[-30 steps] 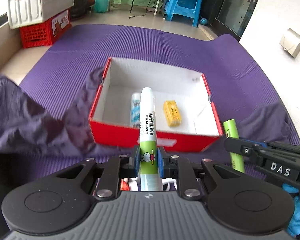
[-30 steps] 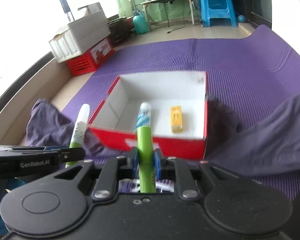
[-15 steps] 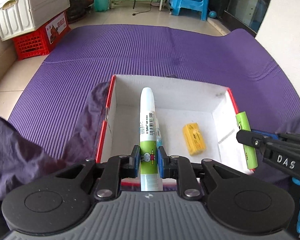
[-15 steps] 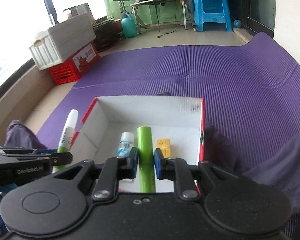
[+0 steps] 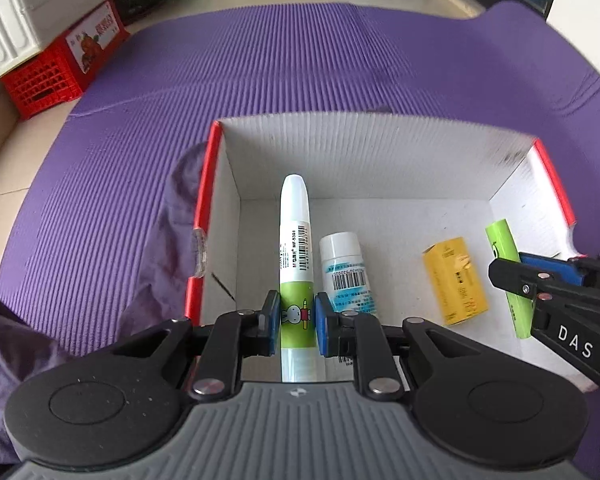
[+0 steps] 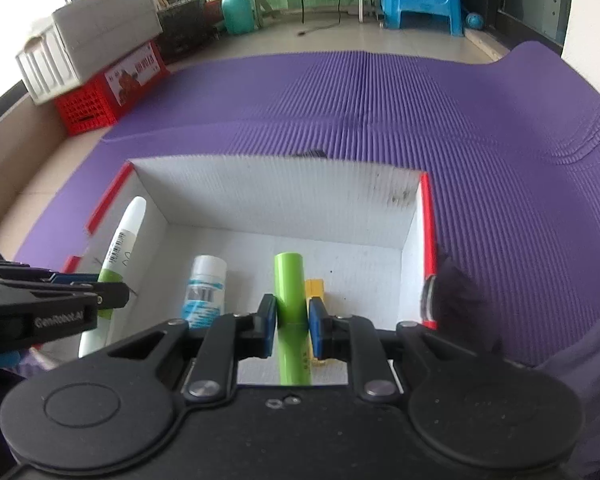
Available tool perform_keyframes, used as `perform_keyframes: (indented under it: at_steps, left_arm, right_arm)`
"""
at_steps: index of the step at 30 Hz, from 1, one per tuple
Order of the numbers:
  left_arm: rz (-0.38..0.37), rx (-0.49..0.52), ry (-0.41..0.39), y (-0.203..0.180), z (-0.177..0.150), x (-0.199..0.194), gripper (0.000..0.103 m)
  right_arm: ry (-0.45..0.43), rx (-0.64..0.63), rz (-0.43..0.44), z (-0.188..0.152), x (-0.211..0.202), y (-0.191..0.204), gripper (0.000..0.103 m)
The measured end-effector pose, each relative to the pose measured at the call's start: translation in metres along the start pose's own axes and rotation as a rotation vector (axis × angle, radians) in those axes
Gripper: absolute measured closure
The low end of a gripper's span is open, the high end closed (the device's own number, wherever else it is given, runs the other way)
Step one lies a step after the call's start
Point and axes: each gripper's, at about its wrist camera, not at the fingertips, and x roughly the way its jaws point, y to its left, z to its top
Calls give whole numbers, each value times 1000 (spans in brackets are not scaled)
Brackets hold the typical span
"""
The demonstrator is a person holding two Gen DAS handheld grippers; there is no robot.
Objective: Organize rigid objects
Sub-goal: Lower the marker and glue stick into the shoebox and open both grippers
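Left gripper (image 5: 296, 328) is pinching a white-green glue pen (image 5: 295, 248), barcode label reading "MF-5301", over the red box (image 5: 204, 200). Right gripper (image 6: 291, 330), stamped "DAS", is pinching a green tube (image 6: 289, 288) at 3 o'clock. White bottle (image 5: 346, 272) and yellow packet (image 5: 456, 280) are lying inside on the box floor.

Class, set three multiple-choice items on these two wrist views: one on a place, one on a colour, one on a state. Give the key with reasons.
1. Where does the small yellow box lie?
A. on the mat
B. on the floor of the red-edged box
C. on the crate

2. What colour is the mat?
A. purple
B. grey
C. brown

3. How is the left gripper?
A. open, empty
B. shut, empty
C. shut on the glue pen

Key: B, it rests on the white floor inside; A, ribbed purple all round; C, both pads press its green label.
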Motion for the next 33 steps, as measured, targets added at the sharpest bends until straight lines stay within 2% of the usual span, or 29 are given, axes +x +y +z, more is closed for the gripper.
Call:
perform_keyframes:
  at_steps: [10,17,21,26,31,33]
  left_arm:
    - [29,29,68,-6,5,37,85]
    - [37,39,142,-13,-1,56,85]
    - [46,36,156,-15,-5,60,85]
    - [69,29,181,-17,-7,65,85]
    - [51,-7,221,-17,-4,68,85]
    - [50,-28,211,-13,-2,66,85]
  right_arm:
    - [69,-20,-20,-3,36,3,87]
    - [98,-33,-30,-10,44,7,87]
    - [96,-35,-31,-12,43,5,86]
    - [96,-37,-35,-11,43,5,83]
    - [103,-34,-39,-9,47,7,77]
    - [105,-32,-40,-9,47,7,75]
